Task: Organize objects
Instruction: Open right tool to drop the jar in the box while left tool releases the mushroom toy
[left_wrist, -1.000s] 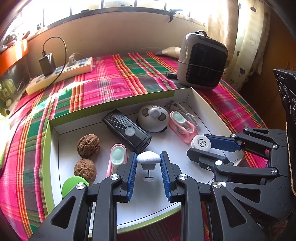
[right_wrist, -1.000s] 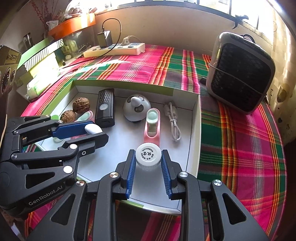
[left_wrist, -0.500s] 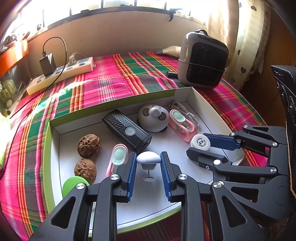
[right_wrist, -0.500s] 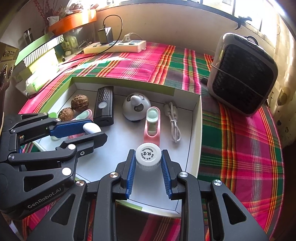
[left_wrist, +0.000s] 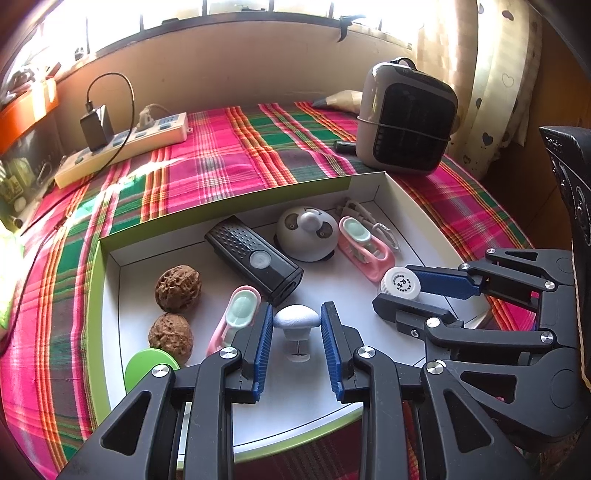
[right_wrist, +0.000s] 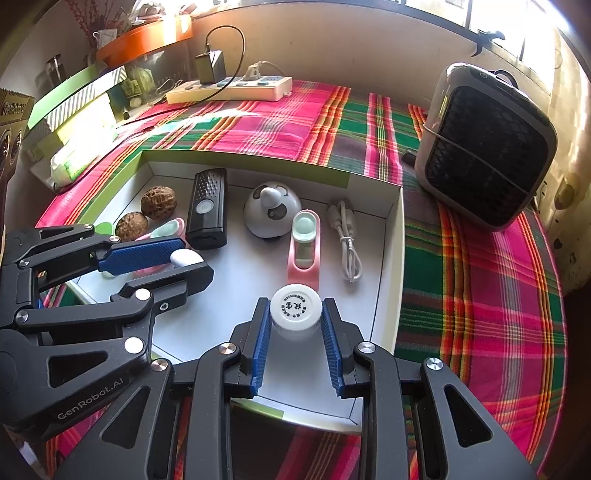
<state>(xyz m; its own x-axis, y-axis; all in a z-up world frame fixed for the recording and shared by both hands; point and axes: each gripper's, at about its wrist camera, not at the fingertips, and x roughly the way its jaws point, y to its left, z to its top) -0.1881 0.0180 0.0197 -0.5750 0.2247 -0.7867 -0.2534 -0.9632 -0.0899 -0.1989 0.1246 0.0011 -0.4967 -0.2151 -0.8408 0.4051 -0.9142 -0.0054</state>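
A: How do the 2 grippers sit?

B: Both angle steeply down over the white cardboard tray (left_wrist: 229, 205) with green outer walls. The right gripper (right_wrist: 294, 303) is clamped on a round white plastic bottle (right_wrist: 295, 310) with a ribbed, printed cap. It is held close to the tray's near edge, towards the right wall.

A: And the left gripper (left_wrist: 296, 309)?

B: Its jaws have just been opening, with a white mushroom-shaped knob (left_wrist: 296, 319) between them. The knob stands upright on a thin stem over the tray's near edge. The ridged blue pads flank its smooth domed cap very closely. Whether they press on it I cannot tell.

A: What else lies in the tray?

B: 2 wrinkled brown walnuts (left_wrist: 178, 282) lie by the left wall. A glossy black box with a perforated face (left_wrist: 255, 260) lies near the middle. A grey-white dome (left_wrist: 306, 232) sits towards the far edge.
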